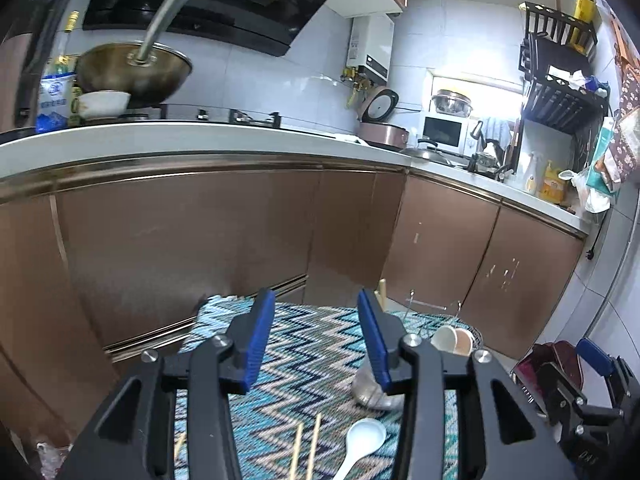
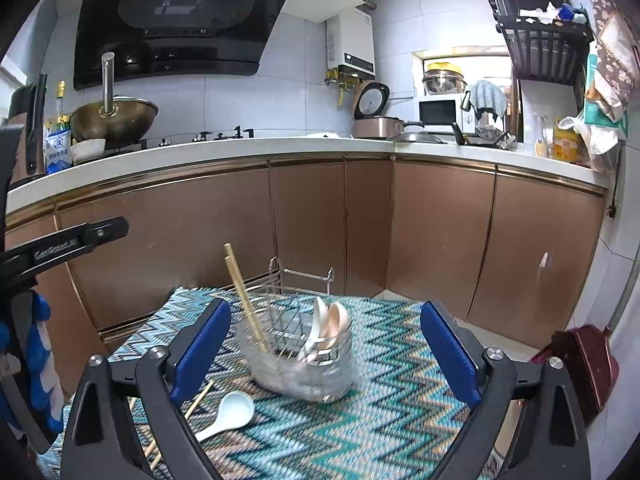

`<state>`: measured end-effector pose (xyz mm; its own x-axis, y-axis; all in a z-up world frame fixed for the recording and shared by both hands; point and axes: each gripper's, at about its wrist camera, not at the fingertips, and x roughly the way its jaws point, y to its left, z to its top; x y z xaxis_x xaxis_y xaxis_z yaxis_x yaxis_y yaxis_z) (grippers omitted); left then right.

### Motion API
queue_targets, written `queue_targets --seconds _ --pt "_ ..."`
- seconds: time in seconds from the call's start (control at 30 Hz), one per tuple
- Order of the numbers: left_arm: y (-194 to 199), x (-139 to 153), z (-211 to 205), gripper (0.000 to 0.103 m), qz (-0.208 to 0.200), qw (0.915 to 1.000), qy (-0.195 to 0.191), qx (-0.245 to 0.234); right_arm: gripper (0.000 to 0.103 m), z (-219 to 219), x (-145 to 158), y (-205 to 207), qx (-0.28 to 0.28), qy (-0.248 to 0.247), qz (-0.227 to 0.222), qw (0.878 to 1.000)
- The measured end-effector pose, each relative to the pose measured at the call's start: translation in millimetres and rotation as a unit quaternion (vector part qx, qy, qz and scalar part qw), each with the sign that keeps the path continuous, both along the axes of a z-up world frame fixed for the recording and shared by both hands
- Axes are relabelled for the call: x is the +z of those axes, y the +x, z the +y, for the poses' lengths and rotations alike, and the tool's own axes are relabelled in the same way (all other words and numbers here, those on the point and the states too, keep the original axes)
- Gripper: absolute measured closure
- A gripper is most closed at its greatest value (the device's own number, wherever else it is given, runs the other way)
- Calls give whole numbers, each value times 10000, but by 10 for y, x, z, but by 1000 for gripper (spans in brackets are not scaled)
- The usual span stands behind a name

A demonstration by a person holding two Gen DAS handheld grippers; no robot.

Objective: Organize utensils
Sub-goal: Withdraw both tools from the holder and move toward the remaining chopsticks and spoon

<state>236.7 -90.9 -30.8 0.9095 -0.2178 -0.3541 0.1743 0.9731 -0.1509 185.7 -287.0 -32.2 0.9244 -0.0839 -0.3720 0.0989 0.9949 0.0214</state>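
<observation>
Two claws hang apart over a zigzag-patterned tabletop (image 2: pixel 380 420) in a small kitchen, brown cabinet doors (image 2: pixel 440 236) close behind its far edge. The right claw (image 2: pixel 326 354) is spread wide and holds nothing; open cloth lies between its blue pads (image 2: pixel 204 350) and to its right. The left claw (image 1: pixel 316 340) is likewise parted and empty, with bare patterned cloth between its fingers.

A clear utensil holder (image 2: pixel 296 354) with a wire insert stands near the middle of the tabletop, directly ahead of the right claw. A pair of wooden chopsticks (image 2: pixel 242 294) leans upright in its left compartment; several pale spoons (image 2: pixel 330 322) stand in its right.

A white spoon (image 2: pixel 230 414) lies loose on the cloth, bowl up, just in front of the holder. Two more loose chopsticks (image 1: pixel 306 452) lie beside it, near the left claw.
</observation>
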Motion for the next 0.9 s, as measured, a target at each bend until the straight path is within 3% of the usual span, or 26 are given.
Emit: queue_targets --seconds 0.13,0.23,0.6,0.9 --pt "-262 58 239 61 -6 9999 24 130 0 110 56 -166 -58 -26 37 10000" --pt "-440 68 443 52 -26 9997 25 251 0 247 86 -311 -165 -64 28 9998" --pt "-907 45 984 51 67 9983 78 576 0 470 191 -674 119 272 -23 9996" --pt "-1184 22 1345 51 227 9981 -51 568 0 544 257 -886 339 546 -61 9979"
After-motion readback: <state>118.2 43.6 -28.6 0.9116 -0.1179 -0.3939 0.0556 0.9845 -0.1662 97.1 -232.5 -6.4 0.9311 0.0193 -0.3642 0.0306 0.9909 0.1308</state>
